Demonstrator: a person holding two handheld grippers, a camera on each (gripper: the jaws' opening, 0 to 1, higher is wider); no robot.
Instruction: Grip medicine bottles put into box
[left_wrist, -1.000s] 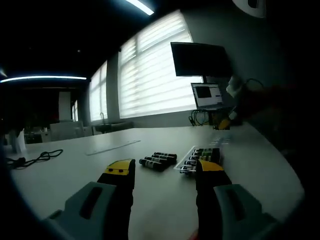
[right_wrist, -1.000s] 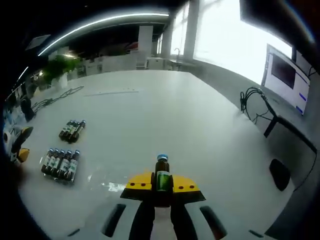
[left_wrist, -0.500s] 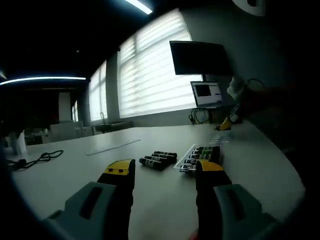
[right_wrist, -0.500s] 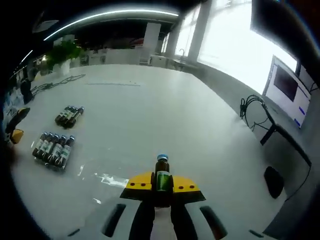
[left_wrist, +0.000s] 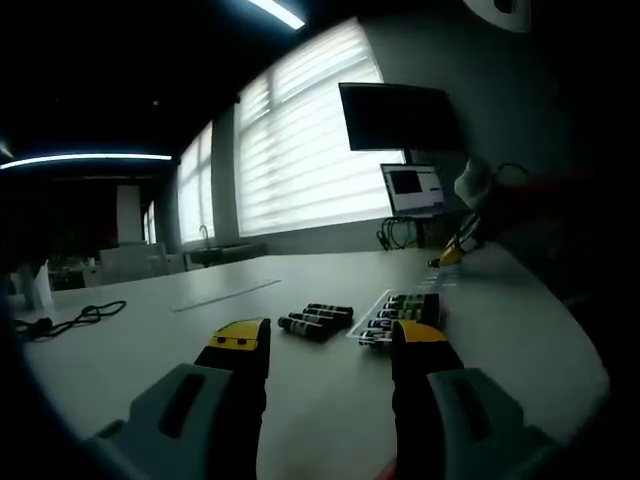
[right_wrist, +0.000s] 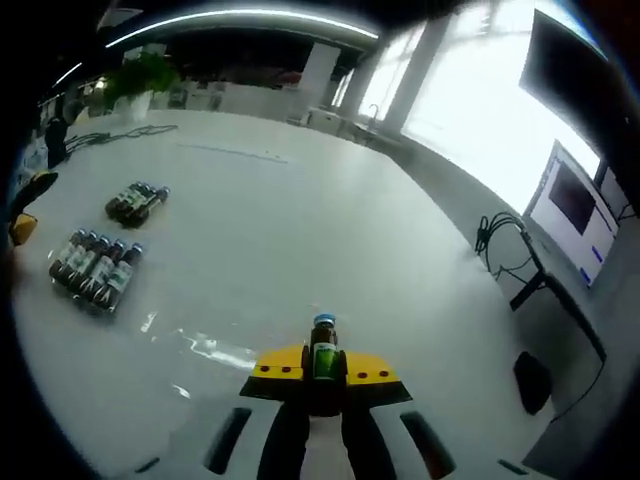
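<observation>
My right gripper is clamping a small brown bottle with a blue cap, upright between the jaws and lifted over the white table. At 10 o'clock in that view, I'm seeing the box with a row of bottles lying in it, and a loose cluster of bottles just beyond. My left gripper is hovering with jaws apart, holding nothing, the box at 1 o'clock, the cluster at 12.
</observation>
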